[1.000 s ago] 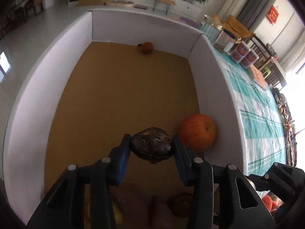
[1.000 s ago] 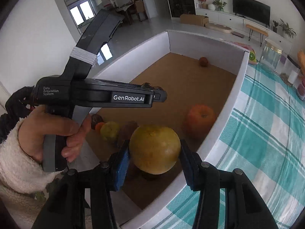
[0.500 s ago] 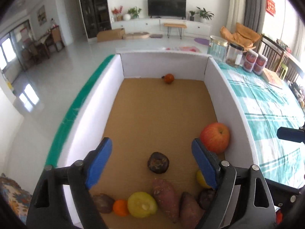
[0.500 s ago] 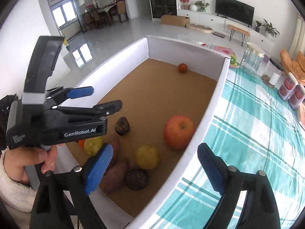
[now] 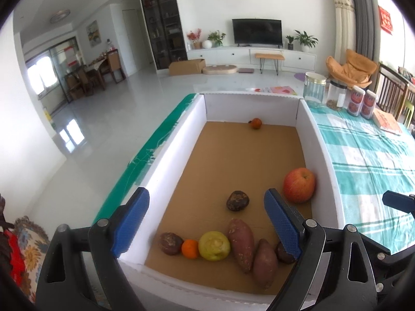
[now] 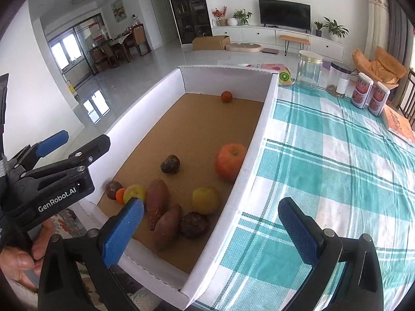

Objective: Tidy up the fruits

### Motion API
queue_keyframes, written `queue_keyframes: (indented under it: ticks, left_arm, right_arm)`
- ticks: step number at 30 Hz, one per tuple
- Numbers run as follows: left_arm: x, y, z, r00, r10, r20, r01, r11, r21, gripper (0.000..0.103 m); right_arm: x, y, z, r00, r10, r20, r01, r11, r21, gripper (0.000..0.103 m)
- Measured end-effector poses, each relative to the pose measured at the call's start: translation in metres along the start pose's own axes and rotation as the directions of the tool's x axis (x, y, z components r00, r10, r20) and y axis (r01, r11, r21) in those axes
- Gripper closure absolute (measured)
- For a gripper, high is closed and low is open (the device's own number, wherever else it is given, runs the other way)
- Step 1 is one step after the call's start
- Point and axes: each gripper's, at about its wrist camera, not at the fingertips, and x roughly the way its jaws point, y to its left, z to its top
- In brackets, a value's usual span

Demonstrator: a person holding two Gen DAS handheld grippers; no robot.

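Note:
A white-walled box with a cardboard floor (image 5: 233, 160) (image 6: 197, 129) holds the fruit. A red apple (image 5: 298, 185) (image 6: 230, 161) lies by the right wall. A dark wrinkled fruit (image 5: 237, 200) (image 6: 170, 164) lies mid-floor. A yellow pear (image 6: 205, 199) lies near the front. Two sweet potatoes (image 5: 241, 242) (image 6: 157, 202), a green-yellow fruit (image 5: 214, 245), a small orange (image 5: 190, 248) and dark fruits (image 5: 170, 243) (image 6: 194, 224) line the front. A small orange fruit (image 5: 255, 123) (image 6: 226, 96) sits at the far wall. My left gripper (image 5: 206, 224) and right gripper (image 6: 211, 229) are open, empty, above the front.
The box stands on a teal checked tablecloth (image 6: 324, 171). Glass jars (image 6: 309, 70), two cans (image 6: 368, 96) and a book (image 6: 398, 125) stand at the far right of the table. The floor drops away left of the box.
Both grippers opened, released the dark fruit and the yellow pear into the box, then drew back and up. Both fruits now lie on the cardboard floor.

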Motion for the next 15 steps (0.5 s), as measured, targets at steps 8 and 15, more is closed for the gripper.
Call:
queue_keyframes:
  ticks: [8,15]
  left_arm:
    - [0.006,0.009,-0.004,0.998,-0.052,-0.031,0.051,0.998,-0.035,0.011]
    - [0.006,0.015,-0.009,0.996,-0.076,-0.052,0.074,0.996,-0.044,0.011]
  right_arm:
    - [0.003,0.01,-0.002,0.999,-0.024,-0.04,0.025,1.0,0.014,0.0]
    - [0.007,0.013,0.001,0.997,-0.04,-0.062,0.042,0.998,0.039,0.0]
